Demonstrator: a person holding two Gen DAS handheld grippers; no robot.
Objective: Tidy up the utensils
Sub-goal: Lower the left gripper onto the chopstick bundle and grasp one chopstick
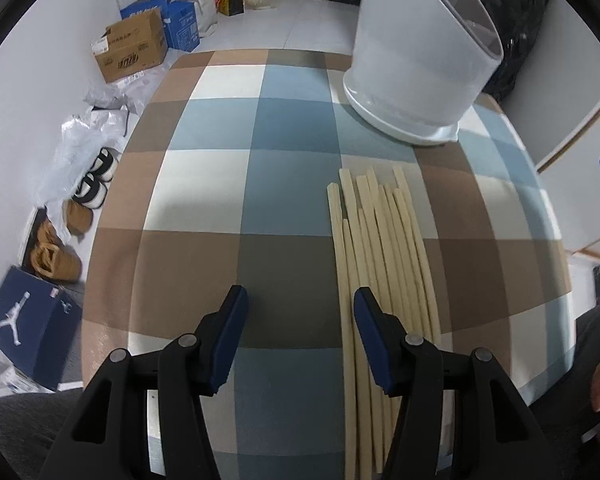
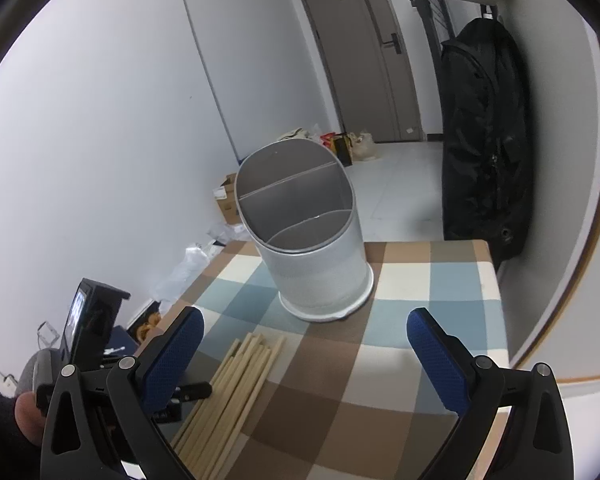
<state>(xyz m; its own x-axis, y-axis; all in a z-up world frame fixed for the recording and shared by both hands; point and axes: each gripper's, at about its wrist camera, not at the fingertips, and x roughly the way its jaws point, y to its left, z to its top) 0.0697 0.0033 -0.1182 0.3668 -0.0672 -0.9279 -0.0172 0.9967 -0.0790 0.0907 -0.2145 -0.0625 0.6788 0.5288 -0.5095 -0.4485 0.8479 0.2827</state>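
Start of the sorting, by the look: nothing gripped yet. Left gripper (image 1: 300, 300) open, low beside the chopsticks (image 1: 380, 260) lying bundled on the checked cloth (image 1: 204, 184). Right gripper (image 2: 304, 320) open too, facing the empty holder (image 2: 312, 248). Next, probably: pinch 1 or 2 sticks, drop upright into a compartment.

Home entryway: shoes (image 1: 94, 184), door (image 2: 364, 56).

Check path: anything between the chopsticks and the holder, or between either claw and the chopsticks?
Nothing visible. Bare checkered cloth separates the chopsticks from the holder. Left claw and right claw are both open and empty.
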